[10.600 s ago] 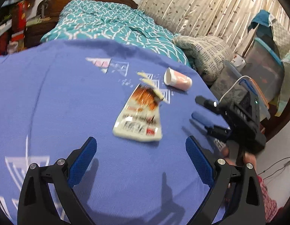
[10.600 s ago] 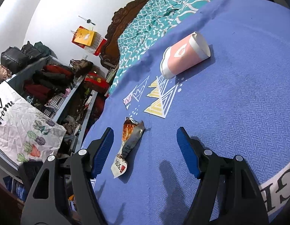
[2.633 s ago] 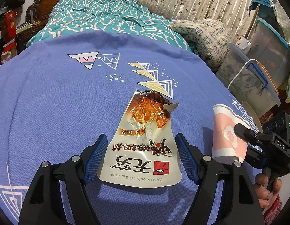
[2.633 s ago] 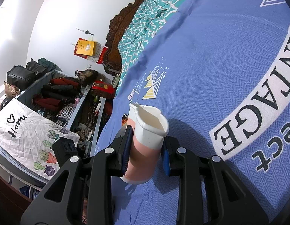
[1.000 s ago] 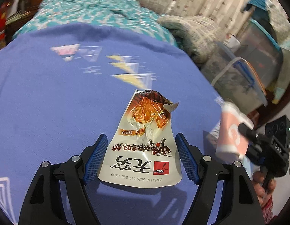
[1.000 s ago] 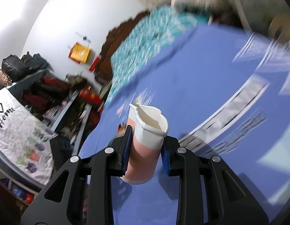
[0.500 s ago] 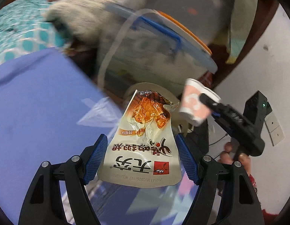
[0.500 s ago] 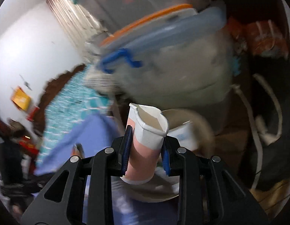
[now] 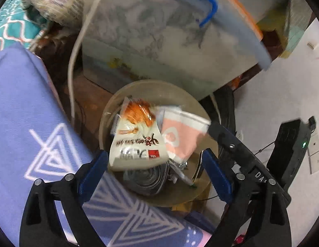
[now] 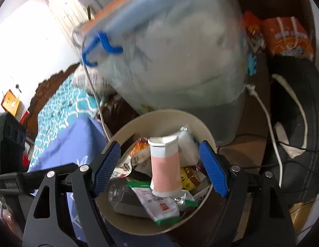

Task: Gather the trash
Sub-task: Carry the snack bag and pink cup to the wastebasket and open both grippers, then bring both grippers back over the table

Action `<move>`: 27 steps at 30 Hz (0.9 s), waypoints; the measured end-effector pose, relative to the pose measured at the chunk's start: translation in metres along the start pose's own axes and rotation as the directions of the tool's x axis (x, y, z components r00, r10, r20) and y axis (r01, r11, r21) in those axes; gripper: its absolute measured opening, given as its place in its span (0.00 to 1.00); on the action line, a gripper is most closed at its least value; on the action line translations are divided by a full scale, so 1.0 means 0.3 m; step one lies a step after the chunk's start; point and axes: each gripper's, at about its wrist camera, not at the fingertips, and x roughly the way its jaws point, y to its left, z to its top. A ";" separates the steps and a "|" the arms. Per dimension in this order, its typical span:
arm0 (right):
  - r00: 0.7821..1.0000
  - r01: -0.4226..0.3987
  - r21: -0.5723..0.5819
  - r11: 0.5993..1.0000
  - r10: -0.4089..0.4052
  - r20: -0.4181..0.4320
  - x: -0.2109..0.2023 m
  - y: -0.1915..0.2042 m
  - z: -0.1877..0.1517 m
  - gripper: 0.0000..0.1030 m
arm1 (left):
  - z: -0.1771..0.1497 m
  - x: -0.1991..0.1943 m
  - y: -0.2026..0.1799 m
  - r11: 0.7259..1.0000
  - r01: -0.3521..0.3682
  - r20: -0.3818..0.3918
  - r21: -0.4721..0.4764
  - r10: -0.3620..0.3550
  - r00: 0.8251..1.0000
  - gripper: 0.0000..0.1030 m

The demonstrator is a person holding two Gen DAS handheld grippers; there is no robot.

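Observation:
A round beige trash bin (image 9: 151, 85) (image 10: 159, 114) stands on the floor beside the bed, with several wrappers and a clear bottle in it. My left gripper (image 9: 154, 173) hovers over it, jaws opening. The white and orange snack wrapper (image 9: 136, 142) hangs loose just ahead of them, touched by neither pad. My right gripper (image 10: 160, 166) is also over the bin, jaws opening. The pink and white paper cup (image 10: 164, 168) (image 9: 180, 138) stands free between its blue pads (image 10: 213, 168), apart from both. The wrapper (image 10: 138, 150) shows to the cup's left.
A clear storage box (image 9: 159, 41) (image 10: 175, 57) with a blue latch rises right behind the bin. The blue blanket (image 9: 25, 113) of the bed borders the bin on the left. A white cable (image 10: 268, 119), a dark bag (image 10: 297, 133) and orange packets (image 10: 287, 35) lie to the right.
Both grippers swung off the bed to above the bin. Their jaws spread: the left let go of the wrapper, the right let go of the cup, and both items drop toward the bin.

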 end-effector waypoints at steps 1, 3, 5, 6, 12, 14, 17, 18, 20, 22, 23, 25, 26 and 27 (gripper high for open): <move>1.000 -0.001 0.005 1.000 0.001 0.022 -0.028 0.003 -0.004 0.77 | -0.009 -0.040 0.009 1.000 0.008 0.022 -0.003 -0.008 1.000 0.85; 0.998 -0.019 0.015 1.000 0.018 0.058 -0.094 0.039 -0.016 0.77 | -0.034 -0.116 0.021 1.000 0.020 0.064 -0.003 -0.020 0.998 0.86; 0.996 -0.046 0.032 0.998 0.044 0.079 -0.158 0.088 -0.050 0.77 | -0.083 -0.210 0.035 1.000 0.011 0.112 0.006 -0.012 0.994 0.86; 0.995 -0.051 0.038 0.998 0.048 0.088 -0.185 0.154 -0.084 0.77 | -0.107 -0.250 0.043 1.000 -0.003 0.130 0.012 0.002 0.991 0.86; 0.997 -0.017 0.091 0.996 0.010 0.078 -0.300 0.284 -0.366 0.90 | -0.321 -0.436 0.068 0.977 -0.206 0.230 0.051 0.190 0.955 0.88; 0.998 -0.009 0.106 0.994 0.003 0.056 -0.307 0.326 -0.455 0.94 | -0.424 -0.495 0.083 0.958 -0.282 0.259 0.056 0.259 0.931 0.91; 1.000 0.005 0.127 0.992 -0.009 0.030 -0.330 0.372 -0.562 0.96 | -0.540 -0.572 0.118 0.941 -0.336 0.275 0.038 0.313 0.909 0.92; 1.000 0.009 0.129 0.992 -0.012 0.020 -0.351 0.390 -0.575 0.96 | -0.571 -0.596 0.132 0.936 -0.352 0.274 0.031 0.330 0.903 0.92; 1.000 0.018 0.121 0.992 -0.019 0.005 -0.377 0.439 -0.609 0.96 | -0.626 -0.632 0.154 0.925 -0.380 0.276 0.016 0.361 0.891 0.92; 0.999 0.032 0.105 0.994 -0.033 0.011 -0.407 0.487 -0.635 0.97 | -0.673 -0.672 0.175 0.915 -0.402 0.277 -0.002 0.387 0.879 0.92; 0.999 0.038 0.099 0.994 -0.040 0.019 -0.422 0.509 -0.650 0.97 | -0.695 -0.697 0.187 0.909 -0.417 0.283 -0.014 0.403 0.870 0.92; 0.998 0.046 0.092 0.995 -0.049 0.031 -0.454 0.551 -0.667 0.97 | -0.735 -0.747 0.199 0.898 -0.440 0.307 -0.033 0.428 0.850 0.92; 0.998 0.050 0.092 0.995 -0.053 0.036 -0.466 0.570 -0.664 0.97 | -0.756 -0.775 0.206 0.889 -0.457 0.319 -0.043 0.445 0.837 0.92; 0.998 0.054 0.092 0.994 -0.058 0.038 -0.474 0.588 -0.671 0.97 | -0.774 -0.796 0.212 0.879 -0.474 0.324 -0.051 0.464 0.825 0.92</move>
